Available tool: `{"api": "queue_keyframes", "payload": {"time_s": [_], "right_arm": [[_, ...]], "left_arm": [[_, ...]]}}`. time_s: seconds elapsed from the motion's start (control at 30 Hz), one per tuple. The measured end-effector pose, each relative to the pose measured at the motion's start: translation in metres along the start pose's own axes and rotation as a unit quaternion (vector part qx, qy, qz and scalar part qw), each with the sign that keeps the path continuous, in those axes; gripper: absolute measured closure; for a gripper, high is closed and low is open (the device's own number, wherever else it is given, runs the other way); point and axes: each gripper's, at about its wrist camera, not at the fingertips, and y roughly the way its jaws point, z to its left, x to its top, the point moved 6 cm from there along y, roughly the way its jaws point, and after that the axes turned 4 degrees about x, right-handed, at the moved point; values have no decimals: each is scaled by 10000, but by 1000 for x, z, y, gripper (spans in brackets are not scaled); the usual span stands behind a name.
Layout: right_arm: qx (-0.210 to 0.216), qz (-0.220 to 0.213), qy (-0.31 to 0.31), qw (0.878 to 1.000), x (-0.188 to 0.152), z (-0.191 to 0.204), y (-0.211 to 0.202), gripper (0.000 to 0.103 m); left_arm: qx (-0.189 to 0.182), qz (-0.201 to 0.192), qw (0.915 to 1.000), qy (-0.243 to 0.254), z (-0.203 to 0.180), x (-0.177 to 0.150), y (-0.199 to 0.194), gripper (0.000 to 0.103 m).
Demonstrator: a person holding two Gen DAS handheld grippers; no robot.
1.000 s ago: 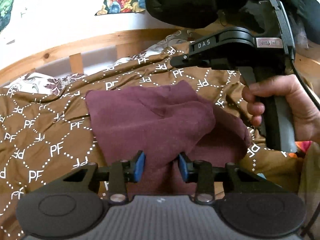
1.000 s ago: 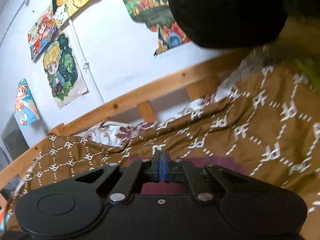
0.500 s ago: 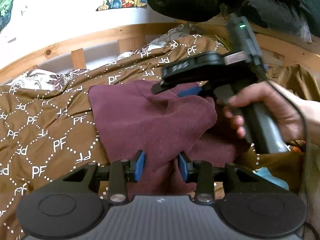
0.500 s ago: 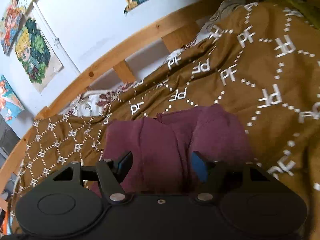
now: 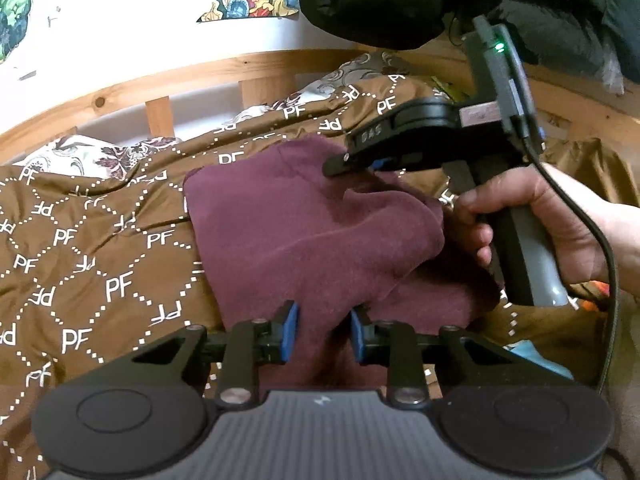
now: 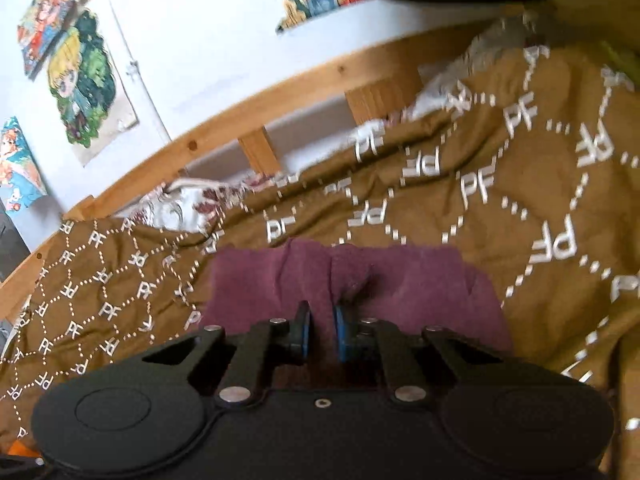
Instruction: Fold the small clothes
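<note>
1. A maroon garment (image 5: 304,232) was seen spread on a brown bedspread (image 5: 100,264) printed with white "PF" letters and dotted diamonds.
2. The garment was partly folded, with one layer turned over onto another and a rumpled ridge across its middle.
3. The left gripper (image 5: 323,332) was held low at the near edge of the garment, and a bunch of the maroon cloth was seen between its blue pads (image 5: 289,330).
4. Its jaws were narrowly parted and closing on that bunch; the cloth filled the gap and was pressed by the pads.
5. The right gripper (image 6: 320,332) was placed at the far right part of the garment, as seen from the left wrist view, and was carried by a hand (image 5: 532,224) wrapped around its grip.
6. Its jaws were only slightly apart and closing, with a pinched fold of maroon cloth caught between the blue pads (image 6: 303,332).
7. In the right wrist view the garment's far edge was seen as a ragged line against the bedspread, with a small pucker just ahead of the pads.
8. A wooden bed rail (image 6: 280,92) was seen behind the bedspread, with a patterned white sheet (image 6: 172,204) showing at its foot.
9. Cartoon posters (image 6: 84,84) were seen on the pale wall above the rail.
</note>
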Motion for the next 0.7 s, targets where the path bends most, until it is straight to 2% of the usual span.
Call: {"api": "queue_keyframes", "payload": {"time_s": [0.23,0.5,0.7], "right_arm": [[-356,-192,-197,9990,8,-7,-40,91],[-754,-320,55,9966,5,-27,-71,91],[-1122,-84,271,9933,-5,-42,-74,91]], "left_arm": [[-225,-119,9997,42,-10,1,-5,73],[-629,-263,9977,-24,-28,8,-12,73],[-735,-170,9971,84,-34,5,-7,73]]}}
